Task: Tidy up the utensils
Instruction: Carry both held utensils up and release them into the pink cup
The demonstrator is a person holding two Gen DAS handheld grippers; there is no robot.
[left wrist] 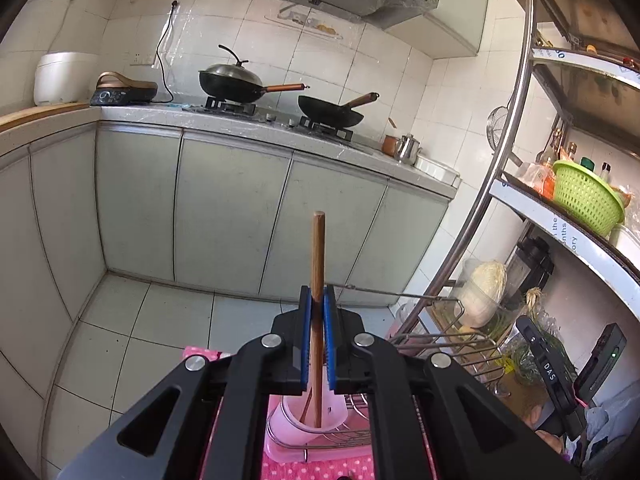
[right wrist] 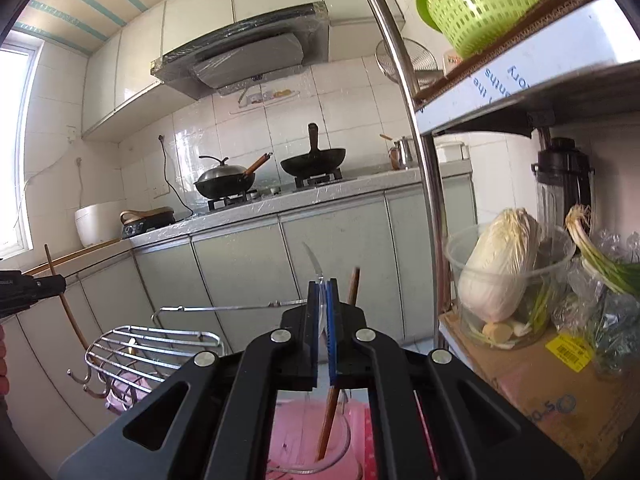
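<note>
A wooden chopstick (left wrist: 318,264) stands upright, pinched between the blue pads of the left gripper (left wrist: 318,300), its lower end inside a clear cup (left wrist: 298,420) on a pink dotted cloth (left wrist: 320,468). The right gripper (right wrist: 323,300) is clamped on a clear plastic utensil (right wrist: 314,264), with a second chopstick (right wrist: 354,284) leaning in the cup just beyond. A wire rack (right wrist: 160,344) sits to the left. Farther off, grey cabinets (left wrist: 224,208) carry a stove with two black woks (left wrist: 328,110)

Brown wooden chopstick (left wrist: 319,256) – blue claw pads (left wrist: 329,332); pink white-dotted cloth (left wrist: 320,469); green basket (left wrist: 588,197); black woks (left wrist: 330,114).
</note>
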